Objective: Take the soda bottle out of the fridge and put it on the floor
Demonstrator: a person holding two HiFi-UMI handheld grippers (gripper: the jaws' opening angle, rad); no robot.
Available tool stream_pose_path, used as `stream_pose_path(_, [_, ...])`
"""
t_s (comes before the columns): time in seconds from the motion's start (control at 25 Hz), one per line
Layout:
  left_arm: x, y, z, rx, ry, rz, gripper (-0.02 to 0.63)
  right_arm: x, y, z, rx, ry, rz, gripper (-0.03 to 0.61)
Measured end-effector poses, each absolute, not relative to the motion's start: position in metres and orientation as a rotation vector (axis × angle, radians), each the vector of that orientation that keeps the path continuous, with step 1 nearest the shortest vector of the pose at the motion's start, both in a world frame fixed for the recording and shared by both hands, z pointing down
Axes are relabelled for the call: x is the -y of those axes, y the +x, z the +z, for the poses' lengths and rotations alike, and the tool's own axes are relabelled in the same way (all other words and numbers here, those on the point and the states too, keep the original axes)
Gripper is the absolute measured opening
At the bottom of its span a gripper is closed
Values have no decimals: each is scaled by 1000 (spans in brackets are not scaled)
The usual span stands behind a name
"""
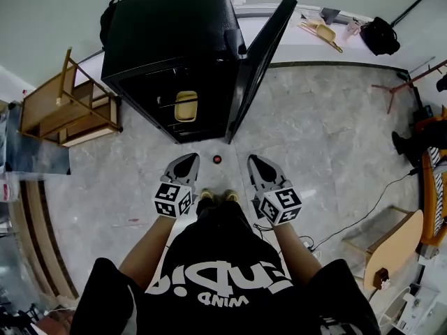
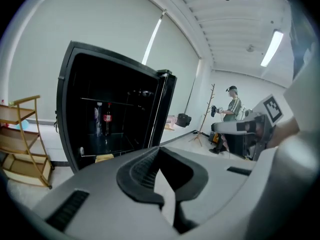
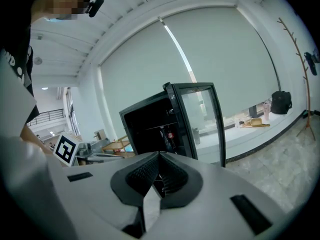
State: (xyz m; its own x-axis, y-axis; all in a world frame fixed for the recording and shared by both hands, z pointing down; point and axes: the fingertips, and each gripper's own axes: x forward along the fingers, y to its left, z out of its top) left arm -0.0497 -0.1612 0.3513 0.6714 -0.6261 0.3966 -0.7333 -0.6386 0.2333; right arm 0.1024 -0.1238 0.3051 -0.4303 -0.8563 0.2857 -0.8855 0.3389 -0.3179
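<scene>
Closest is the person's black shirt (image 1: 223, 257), and just past it come the two tongs. On the left, the left gripper (image 1: 187, 160) is shut tight with nothing in it. On the right, the right gripper (image 1: 257, 160) is shut tight and empty too. Between them, a bit farther off on the floor (image 1: 314, 138), sits one small red dot (image 1: 217, 159), too small to tell what it is. Far off, from left to right, stand one wooden rack (image 1: 63, 110), one black fridge (image 1: 167, 26) and its one door (image 1: 262, 61), which stands wide open on the right. Inside the fridge two bottles stand side by side on a shelf: a pale bottle (image 2: 96, 119) on the left and, just beside it, the soda bottle (image 2: 106, 120) with a red label. One yellow tub (image 1: 186, 107) sits lower down in the fridge. I think the door step is done and the taking has not begun, since the soda bottle is in the fridge and both tongs are well apart from it. Next, one gripper has to open wide, go in to the shelf and close round the soda bottle without bumping the pale bottle. Then it must bring it out and set it upright on the floor.
</scene>
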Motion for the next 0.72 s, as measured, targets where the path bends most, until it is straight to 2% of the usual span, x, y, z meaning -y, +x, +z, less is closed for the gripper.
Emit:
stream_pose_path(0.4, [153,-41,259,1077,2594,201,7,116,143,259,2539,1709,570,23])
stream_pose_path(0.72, [145,-63,234,1202,2622,108,6,121,148,232,2573,1736,440,23])
